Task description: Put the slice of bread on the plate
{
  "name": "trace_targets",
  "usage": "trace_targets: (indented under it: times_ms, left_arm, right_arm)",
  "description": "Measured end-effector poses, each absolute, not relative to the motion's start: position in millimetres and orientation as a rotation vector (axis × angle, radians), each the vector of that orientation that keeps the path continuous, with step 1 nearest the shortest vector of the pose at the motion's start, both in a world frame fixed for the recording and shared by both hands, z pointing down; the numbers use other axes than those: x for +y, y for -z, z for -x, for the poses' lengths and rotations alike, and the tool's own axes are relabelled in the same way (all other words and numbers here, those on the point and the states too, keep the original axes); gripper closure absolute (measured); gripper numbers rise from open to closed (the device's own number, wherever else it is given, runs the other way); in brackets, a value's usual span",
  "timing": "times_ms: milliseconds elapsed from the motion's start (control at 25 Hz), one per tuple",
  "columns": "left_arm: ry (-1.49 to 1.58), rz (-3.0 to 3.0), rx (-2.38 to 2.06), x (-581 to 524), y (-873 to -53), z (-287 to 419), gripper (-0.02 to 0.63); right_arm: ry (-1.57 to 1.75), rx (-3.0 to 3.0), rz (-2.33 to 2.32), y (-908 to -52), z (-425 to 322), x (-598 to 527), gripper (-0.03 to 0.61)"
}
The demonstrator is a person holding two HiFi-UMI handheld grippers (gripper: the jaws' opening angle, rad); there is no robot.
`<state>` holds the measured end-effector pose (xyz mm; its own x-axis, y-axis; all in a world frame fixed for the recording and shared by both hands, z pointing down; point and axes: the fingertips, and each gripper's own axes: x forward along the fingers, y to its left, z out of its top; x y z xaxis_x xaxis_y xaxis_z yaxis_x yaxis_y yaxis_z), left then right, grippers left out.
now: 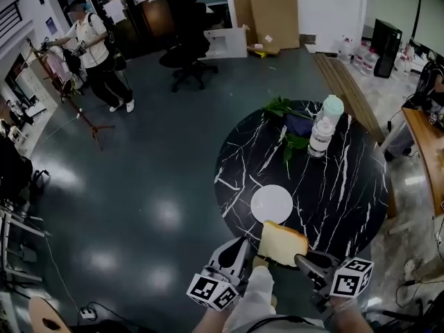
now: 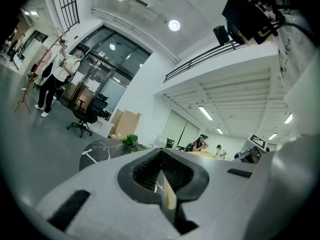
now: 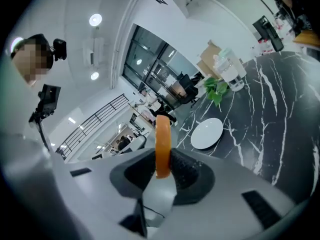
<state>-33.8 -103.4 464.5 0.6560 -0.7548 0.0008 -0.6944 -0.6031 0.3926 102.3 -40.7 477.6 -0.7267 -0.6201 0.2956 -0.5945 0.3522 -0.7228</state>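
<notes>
Bread slice [image 1: 282, 243], pale yellow with tan crust — carried, not yet plated
Right gripper [image 1: 300, 260] clamps it edge-on, jaws partly closed; left gripper [image 1: 245, 250] jaws pinch a thin tan sliver, apparently its corner. It hangs over the edge of the black marble table [image 1: 347, 207], short of the round white plate [image 1: 271, 204] — lowering and release remain.

The plate [image 1: 271, 205] is set on the table [image 1: 347, 193]. The bottle [image 1: 325, 125] is stood behind it, and the slice of bread [image 1: 282, 243] is held before it.
</notes>
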Motion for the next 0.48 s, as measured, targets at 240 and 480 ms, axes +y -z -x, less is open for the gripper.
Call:
trace_targets:
  times_ms: [240, 480]
  left_arm:
    - [0.201, -2.501, -1.169, -176, -487, 30, 0.606]
    - [0.178, -2.512, -1.189, -230, -509, 22, 0.606]
  right_arm:
    - [1.487, 2.504, 1.138, -513, -102, -112, 0.492]
    - [1.578, 2.494, 1.129, -547, -100, -165, 0.492]
